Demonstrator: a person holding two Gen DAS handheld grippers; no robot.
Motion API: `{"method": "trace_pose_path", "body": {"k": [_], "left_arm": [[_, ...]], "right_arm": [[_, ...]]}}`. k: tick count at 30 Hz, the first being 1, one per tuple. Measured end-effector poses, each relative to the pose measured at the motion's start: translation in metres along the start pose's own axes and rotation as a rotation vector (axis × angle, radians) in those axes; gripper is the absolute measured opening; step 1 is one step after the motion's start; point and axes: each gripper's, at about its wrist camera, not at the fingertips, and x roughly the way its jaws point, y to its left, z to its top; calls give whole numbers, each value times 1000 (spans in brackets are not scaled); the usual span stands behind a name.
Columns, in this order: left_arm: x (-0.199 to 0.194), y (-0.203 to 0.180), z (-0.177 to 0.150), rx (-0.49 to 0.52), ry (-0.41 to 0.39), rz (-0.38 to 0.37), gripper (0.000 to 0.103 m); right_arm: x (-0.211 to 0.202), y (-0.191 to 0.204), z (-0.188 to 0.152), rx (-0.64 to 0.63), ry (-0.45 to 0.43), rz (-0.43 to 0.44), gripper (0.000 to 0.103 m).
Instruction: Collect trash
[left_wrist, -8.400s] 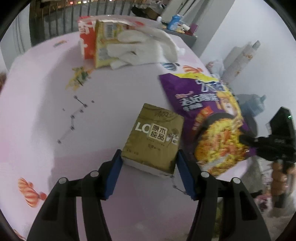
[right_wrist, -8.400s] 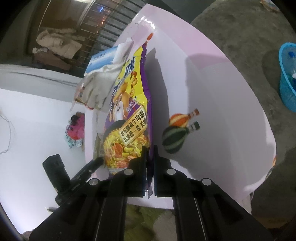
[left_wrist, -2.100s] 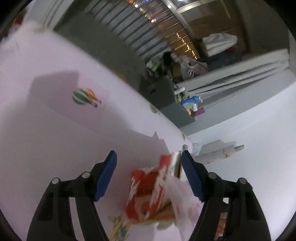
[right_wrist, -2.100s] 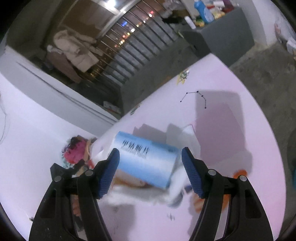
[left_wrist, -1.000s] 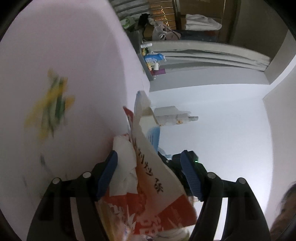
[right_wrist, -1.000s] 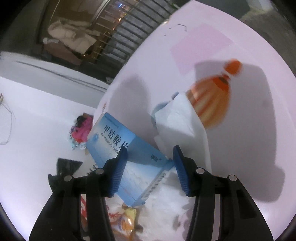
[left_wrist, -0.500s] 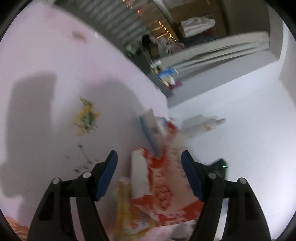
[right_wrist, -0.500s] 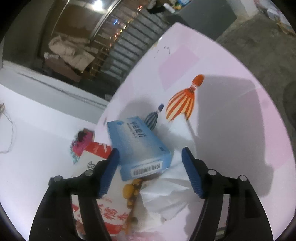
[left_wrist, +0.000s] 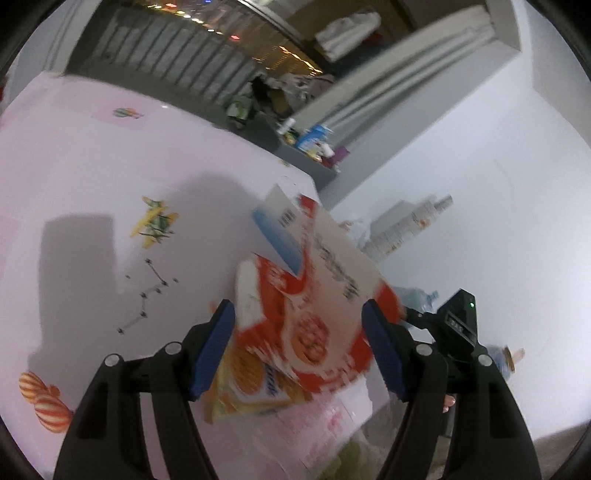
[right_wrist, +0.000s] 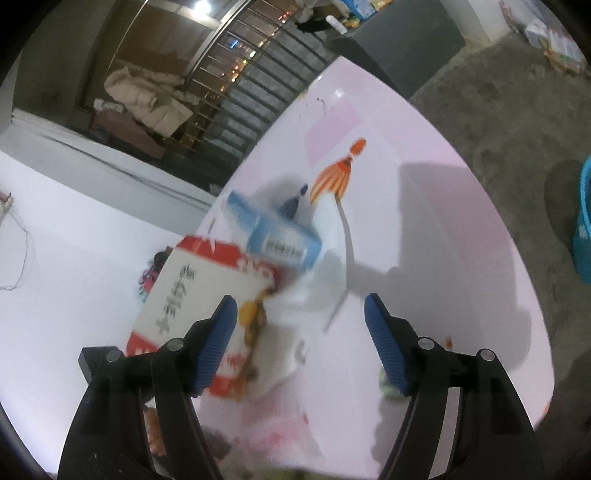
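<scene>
A pile of trash lies on the pink tablecloth (left_wrist: 74, 192). A red and white carton (left_wrist: 314, 314) lies tilted on a yellow snack packet (left_wrist: 243, 380), with a blue and white box (left_wrist: 280, 236) behind it. My left gripper (left_wrist: 299, 350) is open, its jaws either side of the carton, not touching it. In the right wrist view the carton (right_wrist: 192, 299), the blue box (right_wrist: 273, 236) and white tissue (right_wrist: 325, 273) lie blurred. My right gripper (right_wrist: 299, 347) is open and empty just before them.
The tablecloth's right edge (right_wrist: 517, 280) drops to a grey floor with a blue basket (right_wrist: 583, 229). A black device (left_wrist: 458, 325) and white bottles (left_wrist: 406, 225) stand past the table's far side. A railing (right_wrist: 258, 74) is behind.
Both grippers swung over the pile and stayed open. The carton now lies between my left jaws, nearer the camera. The blue box has shifted farther from my right gripper.
</scene>
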Motion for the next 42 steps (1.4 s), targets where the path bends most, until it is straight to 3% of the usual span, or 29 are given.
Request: {"method": "trace_pose_path", "body": {"k": [9, 12, 19, 23, 38, 42], "left_arm": [[-3, -27, -43, 138, 132, -33, 69], [1, -31, -56, 157, 161, 1, 67], [30, -19, -76, 123, 289, 63, 36], [49, -12, -85, 110, 369, 91, 27], [49, 7, -93, 76, 375, 42, 25], [56, 3, -96, 75, 382, 23, 25]], "right_arm": [[-1, -7, -49, 13, 142, 7, 66], [0, -9, -64, 19, 194, 7, 61], [17, -8, -92, 50, 269, 73, 41], [31, 3, -98, 28, 306, 82, 38], [32, -10, -110, 124, 341, 150, 38], [38, -8, -110, 141, 351, 205, 32]]}}
